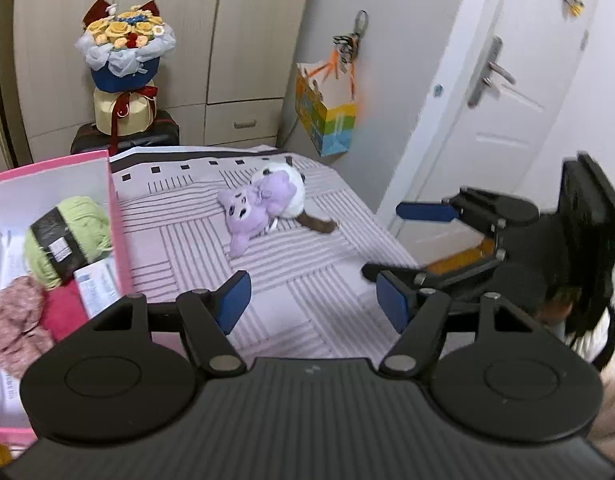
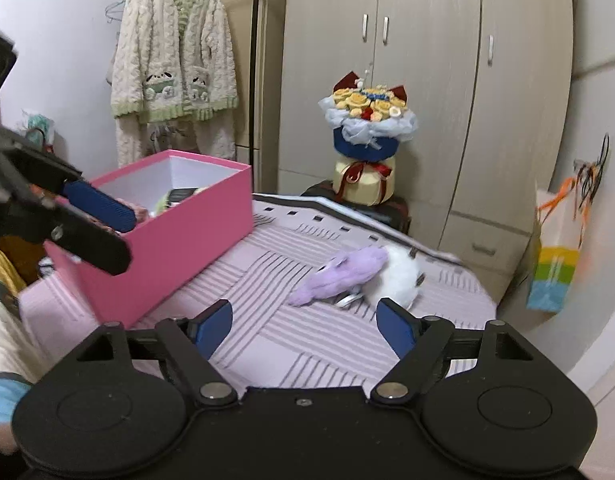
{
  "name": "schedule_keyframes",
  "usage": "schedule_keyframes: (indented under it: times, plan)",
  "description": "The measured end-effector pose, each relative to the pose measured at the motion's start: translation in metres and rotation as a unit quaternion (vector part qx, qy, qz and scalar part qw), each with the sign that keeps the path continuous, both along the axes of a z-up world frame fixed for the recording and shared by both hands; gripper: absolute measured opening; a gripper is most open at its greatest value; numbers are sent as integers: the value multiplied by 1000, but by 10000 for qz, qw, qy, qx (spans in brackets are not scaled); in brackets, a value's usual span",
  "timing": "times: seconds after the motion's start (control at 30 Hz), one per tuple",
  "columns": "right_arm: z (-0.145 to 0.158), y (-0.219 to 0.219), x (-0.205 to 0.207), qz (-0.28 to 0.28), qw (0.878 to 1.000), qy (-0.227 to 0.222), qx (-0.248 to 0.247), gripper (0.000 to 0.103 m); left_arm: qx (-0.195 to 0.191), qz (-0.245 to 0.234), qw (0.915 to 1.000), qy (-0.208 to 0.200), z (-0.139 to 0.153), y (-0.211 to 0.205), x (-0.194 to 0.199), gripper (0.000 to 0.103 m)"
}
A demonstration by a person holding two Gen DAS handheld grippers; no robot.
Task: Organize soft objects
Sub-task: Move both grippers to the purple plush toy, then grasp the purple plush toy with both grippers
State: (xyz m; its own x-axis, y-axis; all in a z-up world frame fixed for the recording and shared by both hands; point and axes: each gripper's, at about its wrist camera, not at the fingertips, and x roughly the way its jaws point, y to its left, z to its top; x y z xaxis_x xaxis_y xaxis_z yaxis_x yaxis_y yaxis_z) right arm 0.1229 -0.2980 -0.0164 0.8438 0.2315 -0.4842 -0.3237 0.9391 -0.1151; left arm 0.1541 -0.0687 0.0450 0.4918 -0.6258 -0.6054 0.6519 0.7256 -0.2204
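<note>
A purple plush toy (image 1: 251,206) lies on the striped bedspread, leaning on a white plush (image 1: 293,190) with a brown tail. Both show in the right wrist view, purple (image 2: 343,272) and white (image 2: 399,276). A pink box (image 1: 115,216) at the left holds green yarn (image 1: 67,236), a pink knit piece (image 1: 13,320) and a red item. My left gripper (image 1: 313,300) is open and empty, short of the toys. My right gripper (image 2: 305,322) is open and empty, just before the toys; it also shows in the left wrist view (image 1: 411,244).
A flower bouquet (image 2: 369,120) stands on a dark suitcase (image 1: 125,138) past the bed's far end. A colourful gift bag (image 1: 327,116) hangs on the wall by a white door (image 1: 507,100). A cream robe (image 2: 173,68) hangs at the left. Wardrobes stand behind.
</note>
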Motion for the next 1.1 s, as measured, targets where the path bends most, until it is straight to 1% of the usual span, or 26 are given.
schedule_keyframes:
  times: [0.13, 0.23, 0.37, 0.43, 0.57, 0.63, 0.77, 0.9, 0.97, 1.1]
  plan:
    - [-9, -1, 26, 38, 9999, -82, -51, 84, -218, 402, 9990, -27, -8, -18, 24, 69]
    - [-17, -1, 49, 64, 9998, -121, -112, 84, -452, 638, 9969, 98, -18, -30, 44, 69]
    - [-30, 3, 78, 118, 9996, -117, -239, 84, -890, 1002, 9903, 376, -32, -41, 74, 69]
    - [-37, 4, 92, 144, 9994, -83, -288, 84, -1007, 1168, 9870, 455, -39, -47, 89, 69]
    - [-50, 2, 113, 31, 9997, -64, -215, 84, -1007, 1688, 9785, 624, -60, -56, 120, 69]
    - [-55, 1, 121, -34, 9999, -33, -160, 84, -1001, 1857, 9750, 705, -69, -59, 132, 69]
    - [-60, 1, 130, 15, 9999, -29, -124, 86, -1057, 2031, 9693, 897, -86, -64, 152, 67]
    - [-65, 3, 134, 39, 9998, -7, -202, 87, -1267, 2103, 9631, 1098, -100, -65, 165, 67]
    - [-68, 4, 135, 65, 9997, 12, -234, 87, -1284, 2188, 9603, 1160, -106, -66, 169, 67]
    - [-72, 8, 139, 55, 9994, 17, -343, 87, -1322, 2224, 9573, 1292, -117, -66, 175, 67]
